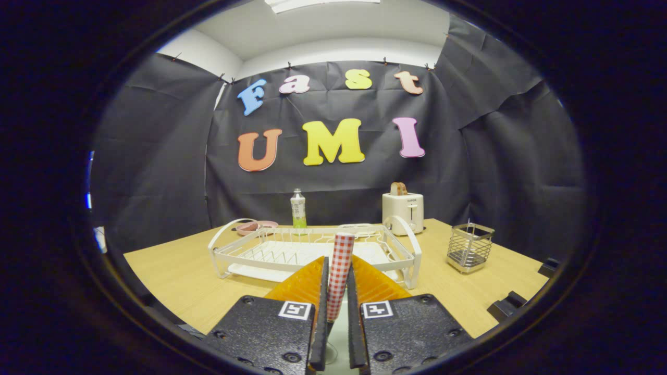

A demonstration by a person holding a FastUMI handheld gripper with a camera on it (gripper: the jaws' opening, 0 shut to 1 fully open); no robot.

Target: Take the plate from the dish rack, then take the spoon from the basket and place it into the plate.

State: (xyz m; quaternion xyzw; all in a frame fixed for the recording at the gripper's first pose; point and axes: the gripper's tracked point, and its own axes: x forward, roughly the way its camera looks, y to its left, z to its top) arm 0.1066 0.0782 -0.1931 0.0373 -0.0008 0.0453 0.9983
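The worktop (187, 281), a pale wood surface, carries everything here. Largest on it is the white wire dish rack (312, 252), which serves as the landmark: it sits at the middle of the worktop, just beyond the gripper (337, 291). Its slots look bare.

The gripper is held level and low over the near edge of the worktop, pointing straight at the dish rack. Its two fingers are drawn in close, both pressing on the red-and-white checked handle of the spoon (340, 273), which stands upright between them. The handle's top rises above the fingertips and shows in front of the rack's near rail. A bit of pale, rounded surface shows low down between the fingers, under the handle; I cannot tell what it is.

Behind the dish rack's right end stands a white toaster (403, 211) with a slice of toast (398, 188) sticking up from it. To the right of the rack, apart from it, is the wire basket (469, 247). Behind the rack's middle stands a clear bottle (297, 208) with green liquid. Behind the rack's left corner lies a pink plate (255, 226), flat on the worktop.
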